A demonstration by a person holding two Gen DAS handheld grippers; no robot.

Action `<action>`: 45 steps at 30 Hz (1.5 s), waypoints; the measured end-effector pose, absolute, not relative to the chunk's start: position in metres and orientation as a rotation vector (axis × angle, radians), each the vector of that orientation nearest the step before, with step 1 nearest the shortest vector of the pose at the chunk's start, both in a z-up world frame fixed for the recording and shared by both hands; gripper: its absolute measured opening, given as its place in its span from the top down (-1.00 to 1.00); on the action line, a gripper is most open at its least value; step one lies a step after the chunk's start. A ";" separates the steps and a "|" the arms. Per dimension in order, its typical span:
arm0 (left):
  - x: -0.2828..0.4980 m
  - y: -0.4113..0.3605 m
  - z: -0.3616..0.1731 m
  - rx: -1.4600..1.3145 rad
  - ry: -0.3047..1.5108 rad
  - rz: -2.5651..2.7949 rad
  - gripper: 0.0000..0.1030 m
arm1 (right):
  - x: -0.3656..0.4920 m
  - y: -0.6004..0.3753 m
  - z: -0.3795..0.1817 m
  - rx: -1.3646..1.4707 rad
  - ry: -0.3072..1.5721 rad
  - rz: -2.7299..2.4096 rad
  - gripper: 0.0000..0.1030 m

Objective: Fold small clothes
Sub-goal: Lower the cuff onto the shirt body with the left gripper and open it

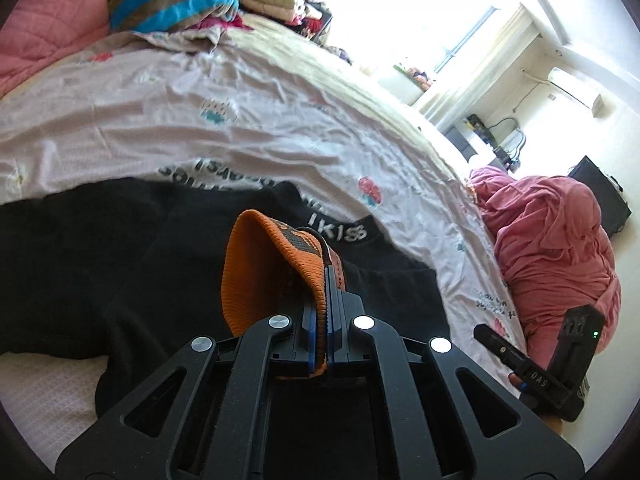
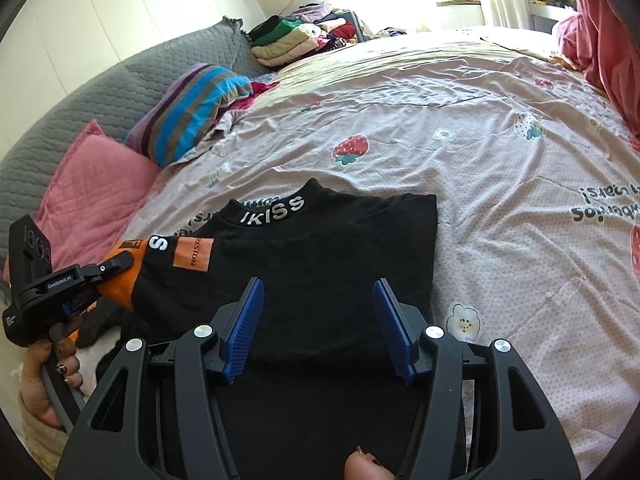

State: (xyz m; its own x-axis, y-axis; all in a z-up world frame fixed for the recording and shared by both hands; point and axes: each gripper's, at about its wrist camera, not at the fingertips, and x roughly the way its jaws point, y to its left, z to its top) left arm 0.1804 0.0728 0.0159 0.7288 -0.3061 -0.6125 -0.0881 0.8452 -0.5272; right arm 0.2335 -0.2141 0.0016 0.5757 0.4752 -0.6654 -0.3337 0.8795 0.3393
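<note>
Left wrist view: left gripper (image 1: 320,300) clenched on the orange ribbed knit cuff (image 1: 260,272) of the black sweater (image 1: 120,248) on the strawberry-print bedsheet (image 1: 200,120). Right wrist view: right gripper (image 2: 318,324) released, blue pads (image 2: 244,328) apart above the sweater's body

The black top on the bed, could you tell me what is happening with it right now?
A person holding a gripper in each hand is folding the black top on the strawberry-print bedspread. The left gripper is shut on the orange cuff of one sleeve, which lies partly across the body. The right gripper hovers open above the lower body, holding nothing.
</note>
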 end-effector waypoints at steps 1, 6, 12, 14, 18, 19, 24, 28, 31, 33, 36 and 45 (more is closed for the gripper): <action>0.180 0.074 0.014 -0.567 0.757 -0.123 1.00 | 0.234 -0.213 0.001 0.177 0.834 0.474 -0.08; 0.174 0.082 0.013 -0.565 0.746 -0.085 0.99 | 0.235 -0.205 -0.002 0.140 0.845 0.477 -0.08; 0.167 0.090 0.024 -0.537 0.723 -0.051 0.99 | 0.235 -0.190 -0.004 0.082 0.842 0.486 -0.08; 0.168 0.086 0.025 -0.517 0.732 -0.055 0.99 | 0.236 -0.186 -0.006 0.071 0.848 0.489 -0.08; 0.177 0.069 0.010 -0.472 0.801 -0.081 0.97 | 0.238 -0.174 -0.012 0.014 0.866 0.497 -0.08; 0.179 0.065 0.005 -0.459 0.824 -0.084 0.88 | 0.238 -0.171 -0.013 0.001 0.870 0.494 -0.08; 0.186 0.053 -0.037 -0.400 0.954 -0.041 0.61 | 0.237 -0.166 -0.020 -0.047 0.879 0.487 -0.09; 0.178 0.052 -0.045 -0.389 0.948 -0.041 0.61 | 0.239 -0.169 -0.028 -0.064 0.900 0.473 -0.14; 0.175 0.054 -0.046 -0.385 0.945 -0.042 0.61 | 0.243 -0.174 -0.035 -0.048 0.929 0.442 -0.19; 0.175 0.054 -0.045 -0.386 0.944 -0.043 0.60 | 0.247 -0.177 -0.042 -0.053 0.963 0.410 -0.21; 0.175 0.054 -0.044 -0.386 0.942 -0.045 0.57 | 0.251 -0.181 -0.059 -0.048 1.025 0.379 -0.21; 0.165 0.046 -0.021 -0.342 0.890 -0.040 -0.04 | 0.245 -0.184 -0.044 0.039 1.009 0.420 -0.36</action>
State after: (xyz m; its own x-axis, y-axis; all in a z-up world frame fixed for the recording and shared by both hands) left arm 0.1654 0.0458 -0.0209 0.6324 -0.1756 -0.7545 -0.1067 0.9450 -0.3093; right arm 0.2449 -0.1842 -0.0442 0.4597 0.3588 -0.8124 -0.3229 0.9197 0.2234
